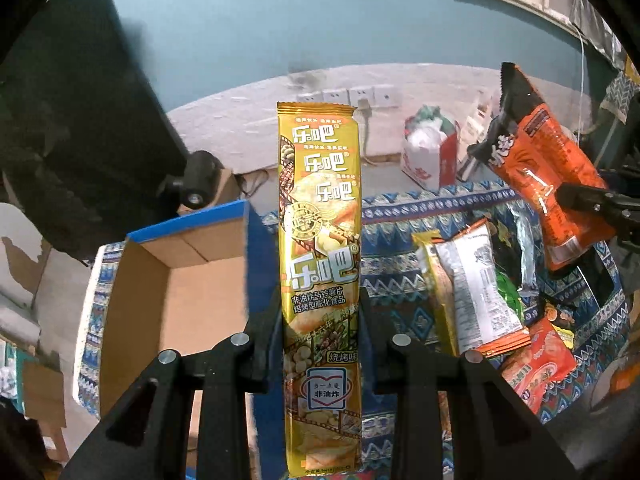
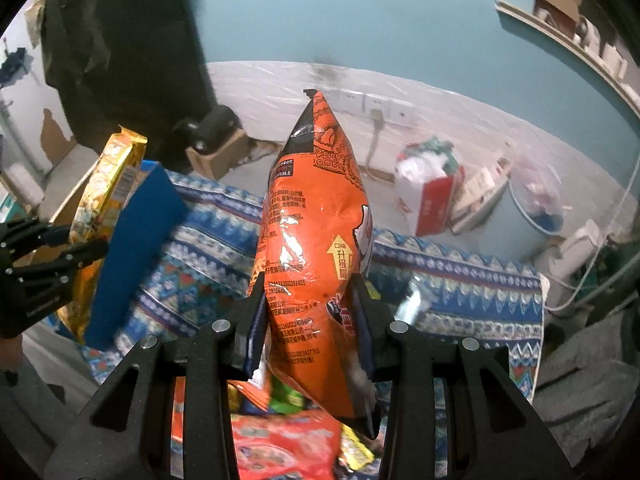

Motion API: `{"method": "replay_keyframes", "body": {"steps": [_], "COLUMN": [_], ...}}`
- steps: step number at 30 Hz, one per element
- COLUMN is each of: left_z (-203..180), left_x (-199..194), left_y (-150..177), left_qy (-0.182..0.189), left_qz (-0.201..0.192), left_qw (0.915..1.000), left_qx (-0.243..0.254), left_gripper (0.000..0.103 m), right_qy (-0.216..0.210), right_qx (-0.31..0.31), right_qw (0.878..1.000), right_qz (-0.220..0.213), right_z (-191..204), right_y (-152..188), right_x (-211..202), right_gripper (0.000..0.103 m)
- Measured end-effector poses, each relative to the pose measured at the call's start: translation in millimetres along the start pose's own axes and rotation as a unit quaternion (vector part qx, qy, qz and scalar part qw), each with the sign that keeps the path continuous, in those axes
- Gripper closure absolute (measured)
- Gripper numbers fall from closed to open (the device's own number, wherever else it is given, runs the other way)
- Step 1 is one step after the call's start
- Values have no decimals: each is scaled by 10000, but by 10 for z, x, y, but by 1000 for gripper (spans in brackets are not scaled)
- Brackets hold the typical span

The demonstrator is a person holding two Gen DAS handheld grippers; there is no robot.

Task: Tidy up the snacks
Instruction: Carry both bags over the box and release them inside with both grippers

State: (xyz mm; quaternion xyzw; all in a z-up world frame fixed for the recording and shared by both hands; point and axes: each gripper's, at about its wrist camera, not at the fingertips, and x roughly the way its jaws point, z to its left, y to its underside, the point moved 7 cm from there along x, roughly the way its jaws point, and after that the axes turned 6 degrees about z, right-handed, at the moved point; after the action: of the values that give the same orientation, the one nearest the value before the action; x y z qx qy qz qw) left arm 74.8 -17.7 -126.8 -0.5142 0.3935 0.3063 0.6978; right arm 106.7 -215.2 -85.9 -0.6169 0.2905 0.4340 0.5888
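Observation:
My left gripper [image 1: 320, 312] is shut on a long yellow snack pack [image 1: 320, 216] that stands upright between its fingers, lifted above the patterned cloth. My right gripper [image 2: 310, 300] is shut on an orange snack bag [image 2: 316, 232], also raised. From the left wrist view the orange snack bag [image 1: 548, 176] hangs at the upper right with the right gripper's fingers [image 1: 588, 196] on it. The right wrist view has the yellow snack pack [image 2: 104, 200] at the left, with the left gripper's fingers [image 2: 76, 256] gripping it. An open cardboard box [image 1: 180, 288] with blue outer walls sits left of the yellow pack.
Several loose snack packs [image 1: 480, 300] lie in a heap on the blue patterned cloth [image 1: 400, 216]; more snack packs [image 2: 280, 440] show under the right gripper. A black chair [image 1: 80, 120] stands behind the box. A red and white bag [image 1: 432, 152] sits on the floor by wall sockets [image 1: 360, 98].

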Motion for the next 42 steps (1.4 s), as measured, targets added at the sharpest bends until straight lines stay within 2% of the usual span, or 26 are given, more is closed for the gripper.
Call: {"method": "replay_keyframes", "body": {"steps": [8, 24, 28, 33, 42], "left_z": [383, 1380, 1591, 1867, 2122], "left_x": [-137, -73, 1, 202, 527], "left_y": [35, 276, 354, 478, 671], "left_qy": [-211, -534, -622, -531, -510], "left_qz": [-177, -63, 38, 248, 571], "left_qw": [9993, 9933, 9911, 9863, 9796], "left_qx": [-242, -1026, -1175, -1541, -1858], "left_gripper": [71, 71, 71, 71, 71], "right_qy": [-287, -958, -1109, -1274, -1480], "right_qx": [-290, -853, -999, -1142, -1360], "right_qw": [9991, 9916, 9887, 9853, 9794], "right_qz": [-115, -153, -123, -47, 205], "right_z": [485, 1600, 1925, 2289, 2798], "right_y": [-239, -755, -855, -919, -932], "right_x": [11, 256, 338, 442, 701], "right_gripper": [66, 66, 66, 66, 66]}}
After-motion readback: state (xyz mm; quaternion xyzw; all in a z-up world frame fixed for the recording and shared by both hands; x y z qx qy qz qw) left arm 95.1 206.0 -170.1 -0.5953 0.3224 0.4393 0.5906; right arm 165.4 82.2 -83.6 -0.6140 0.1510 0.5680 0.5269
